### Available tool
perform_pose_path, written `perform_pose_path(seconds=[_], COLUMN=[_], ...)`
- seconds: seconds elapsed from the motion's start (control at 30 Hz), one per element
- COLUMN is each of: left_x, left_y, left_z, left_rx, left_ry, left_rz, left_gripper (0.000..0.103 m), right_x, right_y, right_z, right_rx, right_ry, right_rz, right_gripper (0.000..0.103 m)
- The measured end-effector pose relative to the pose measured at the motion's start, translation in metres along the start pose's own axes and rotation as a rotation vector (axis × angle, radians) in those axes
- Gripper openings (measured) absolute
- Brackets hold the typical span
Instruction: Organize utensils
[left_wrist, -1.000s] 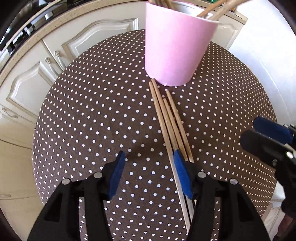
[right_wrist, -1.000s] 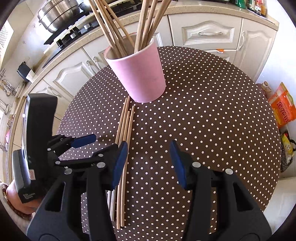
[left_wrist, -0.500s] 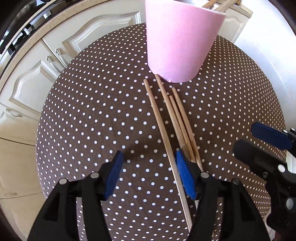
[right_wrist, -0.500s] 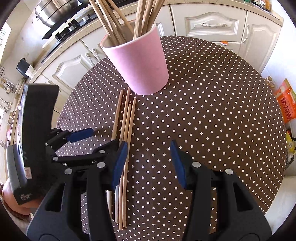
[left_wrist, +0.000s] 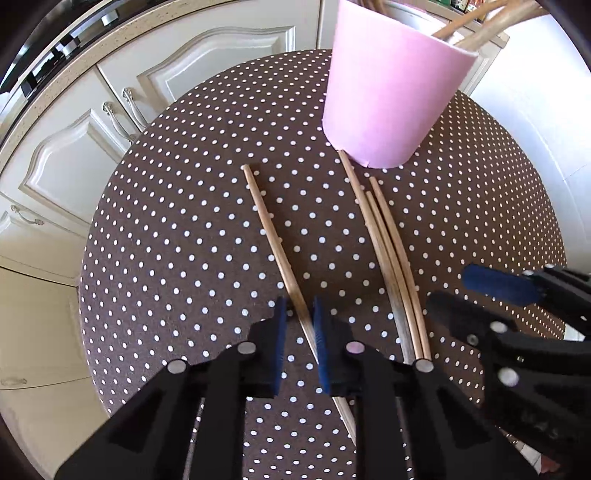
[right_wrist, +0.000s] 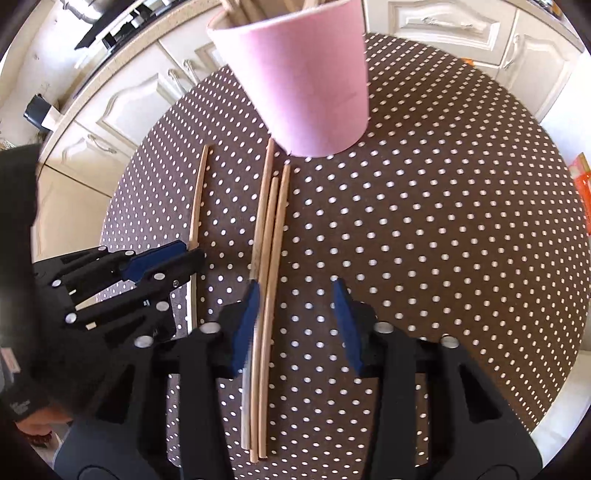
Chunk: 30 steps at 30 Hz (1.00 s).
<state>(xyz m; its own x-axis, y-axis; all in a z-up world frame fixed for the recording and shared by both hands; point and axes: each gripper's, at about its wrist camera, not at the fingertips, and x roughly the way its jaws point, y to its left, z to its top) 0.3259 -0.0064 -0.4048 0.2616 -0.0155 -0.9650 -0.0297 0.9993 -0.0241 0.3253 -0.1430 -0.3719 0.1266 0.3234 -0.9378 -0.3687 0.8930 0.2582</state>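
Right wrist: sleeve (right_wrist: 18, 400) print blurred, seemingly unreadable.

surface (left_wrist: 177, 236): matt brown cloth with white polka dots
chopsticks (left_wrist: 388, 243): pale, smooth, bare wood
cup (left_wrist: 384, 99): pink, matt, smooth
left hand-held gripper (left_wrist: 300, 325): black matt plastic, blue pads, metal rivets
right hand-held gripper (right_wrist: 295, 314): same black plastic, blue pads
cabinet doors (left_wrist: 66, 158): cream, satin finish, metal handles
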Motion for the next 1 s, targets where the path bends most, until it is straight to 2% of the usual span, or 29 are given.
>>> perform_pose_path(seconds=[0.5, 0.67, 1.0], left_x=[0.002, 0.002, 0.004], left_y=[0.0, 0.005, 0.008], left_z=[0.001, 0.004, 0.004], left_rx=[-0.017, -0.058, -0.07], left_ry=[-0.003, 0.003, 0.007], left_rz=[-0.013, -0.034, -0.039], left_gripper=[0.015, 0.015, 0.014], right_x=[0.02, 0.028, 0.04], right_y=[0.016, 0.025, 0.021], right_z=[0.006, 0.004, 0.033], right_rx=[-0.057, -0.057, -0.069], right_ry=[0.069, 0.117, 0.207], right_rz=[-0.12, -0.136, -0.158], right_gripper=[0.032, 0.032, 0.031])
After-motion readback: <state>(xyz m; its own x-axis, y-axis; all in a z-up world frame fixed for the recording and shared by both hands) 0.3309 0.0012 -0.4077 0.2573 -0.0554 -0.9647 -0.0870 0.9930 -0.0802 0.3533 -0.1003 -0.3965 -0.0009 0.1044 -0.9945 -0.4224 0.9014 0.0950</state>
